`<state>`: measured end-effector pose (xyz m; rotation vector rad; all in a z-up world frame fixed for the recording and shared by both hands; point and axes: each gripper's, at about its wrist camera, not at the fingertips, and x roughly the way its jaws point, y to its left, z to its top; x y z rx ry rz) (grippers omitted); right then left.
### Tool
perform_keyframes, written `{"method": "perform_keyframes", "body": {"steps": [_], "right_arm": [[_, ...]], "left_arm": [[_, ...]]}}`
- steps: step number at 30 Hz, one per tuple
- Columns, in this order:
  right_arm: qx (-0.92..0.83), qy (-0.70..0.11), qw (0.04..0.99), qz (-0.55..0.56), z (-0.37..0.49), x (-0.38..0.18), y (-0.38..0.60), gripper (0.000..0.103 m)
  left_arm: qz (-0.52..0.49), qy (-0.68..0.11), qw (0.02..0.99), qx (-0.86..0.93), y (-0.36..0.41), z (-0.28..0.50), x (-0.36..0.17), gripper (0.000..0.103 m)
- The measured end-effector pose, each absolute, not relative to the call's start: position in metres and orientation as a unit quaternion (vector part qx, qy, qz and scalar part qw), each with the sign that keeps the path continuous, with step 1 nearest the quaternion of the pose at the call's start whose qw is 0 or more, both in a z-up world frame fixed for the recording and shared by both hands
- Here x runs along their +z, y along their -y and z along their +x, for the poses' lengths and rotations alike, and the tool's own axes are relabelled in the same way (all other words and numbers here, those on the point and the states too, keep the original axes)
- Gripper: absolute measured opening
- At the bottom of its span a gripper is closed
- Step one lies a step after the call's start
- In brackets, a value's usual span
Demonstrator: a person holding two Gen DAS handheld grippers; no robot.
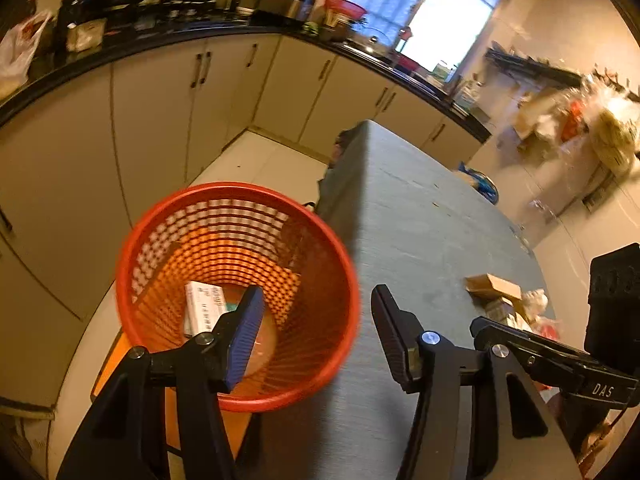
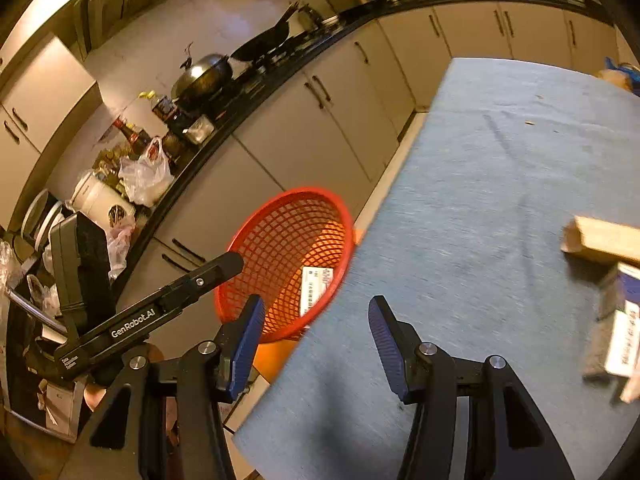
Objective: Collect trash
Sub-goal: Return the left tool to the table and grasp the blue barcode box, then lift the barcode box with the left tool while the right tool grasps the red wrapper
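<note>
your left gripper [image 1: 318, 300] hangs over the rim of the red basket [image 1: 168, 248], jaws about half open with nothing between them. a white box [image 1: 204, 308] lies at the bottom of the basket, which stands just beside the edge of the grey tabletop [image 1: 420, 220]. your right gripper [image 2: 316, 312] is over that edge, jaws also half open and empty. a cardboard box [image 2: 604, 240] and other packets [image 2: 620, 340] lie on the tabletop, off to the right.

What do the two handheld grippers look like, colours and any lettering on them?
Both the left gripper and the right gripper are black scissor-like frames with silver pivot bolts and ribbed dark blue finger pads. White lettering shows on each body: "GenRobot.AI" on the left one, "DAS" on the right one.
</note>
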<state>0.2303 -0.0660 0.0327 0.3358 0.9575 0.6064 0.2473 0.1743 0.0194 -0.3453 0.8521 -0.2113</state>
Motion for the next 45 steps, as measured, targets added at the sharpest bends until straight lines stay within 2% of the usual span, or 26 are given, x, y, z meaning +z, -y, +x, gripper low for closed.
{"method": "perform_keyframes", "body": {"steps": [18,26,28,36,38,40,42,45], "right_arm": [[0.192,-0.399,0.863,0.245,0.164,0.029,0.241,0.058],[0.113,-0.357,0.876,0.305,0.122,0.031,0.347,0.058],[0.088,-0.351,0.877,0.315,0.114,0.028,0.37,0.058],[0.041,-0.361,0.863,0.352,0.101,0.002,0.423,0.058],[0.039,-0.365,0.858,0.359,0.101,-0.004,0.427,0.058],[0.04,-0.367,0.855,0.365,0.099,-0.009,0.435,0.058],[0.042,-0.37,0.85,0.372,0.101,-0.014,0.438,0.058],[0.048,-0.378,0.844,0.378,0.104,-0.022,0.437,0.058]], "left_arm": [[-0.101,-0.451,0.864,-0.2,-0.021,0.244,0.017,0.057],[-0.068,-0.475,0.843,-0.245,0.063,0.248,0.007,0.066],[-0.06,-0.48,0.837,-0.255,0.083,0.252,0.003,0.073],[-0.024,-0.504,0.832,-0.231,0.14,0.279,-0.019,0.073],[-0.016,-0.507,0.831,-0.226,0.147,0.283,-0.023,0.07],[-0.005,-0.511,0.831,-0.221,0.153,0.286,-0.028,0.053],[0.0,-0.515,0.828,-0.22,0.157,0.288,-0.031,0.041],[0.007,-0.512,0.831,-0.217,0.158,0.29,-0.035,0.039]]}}
